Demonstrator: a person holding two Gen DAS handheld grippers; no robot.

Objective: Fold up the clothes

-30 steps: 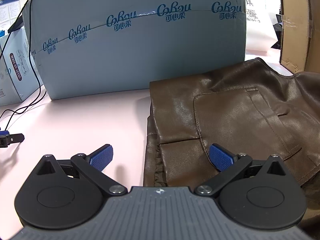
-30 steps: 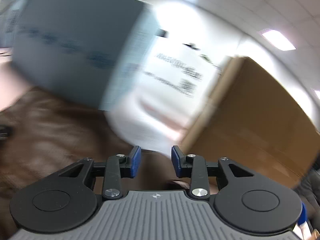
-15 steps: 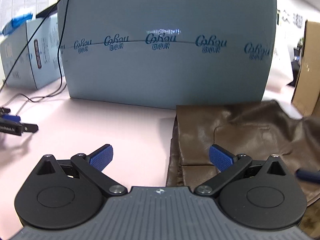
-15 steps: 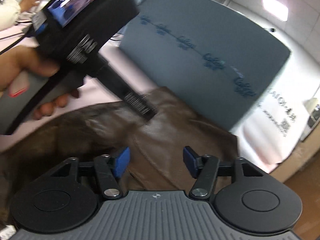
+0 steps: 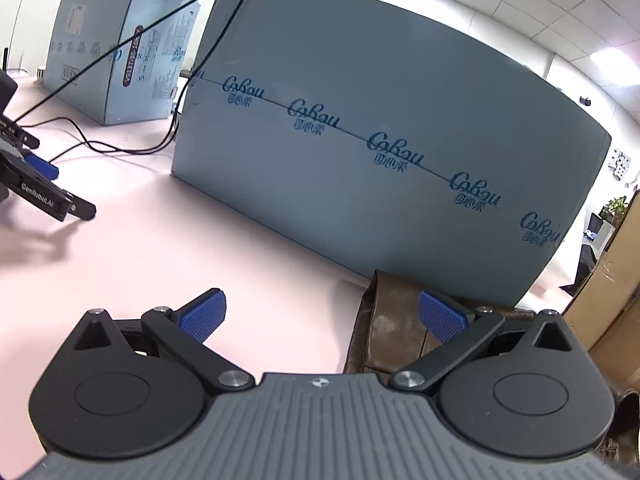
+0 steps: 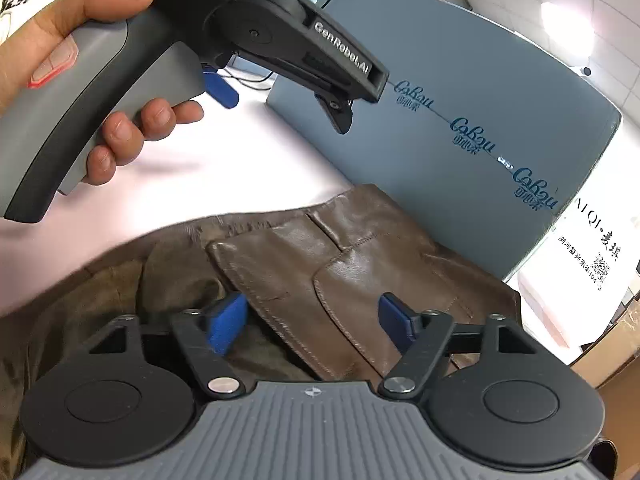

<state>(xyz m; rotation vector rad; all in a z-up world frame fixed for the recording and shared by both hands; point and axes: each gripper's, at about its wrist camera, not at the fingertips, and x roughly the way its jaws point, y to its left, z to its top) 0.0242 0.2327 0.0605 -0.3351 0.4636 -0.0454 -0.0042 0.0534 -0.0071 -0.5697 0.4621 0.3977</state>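
My left gripper [image 5: 320, 314] hangs with its blue ribbed pads spread wide and nothing between them, over the pale pink tabletop [image 5: 168, 264]. The brown leather garment [image 5: 390, 320] shows only as a folded edge at about four o'clock from that gap, lying just in front of the big grey-blue carton printed with blue logos [image 5: 400, 128]. At ten o'clock a smaller light blue printed box [image 5: 120, 52] stands with black cables [image 5: 120, 144] trailing past it.

In the right wrist view, my right gripper [image 6: 312, 324] has just been closing, yet its pads sit apart above the garment's stitched patch pocket [image 6: 360, 276] and clamp nothing. The garment spreads from six to three o'clock. At ten o'clock a hand [image 6: 80, 80] grasps the grey handle of the left gripper.
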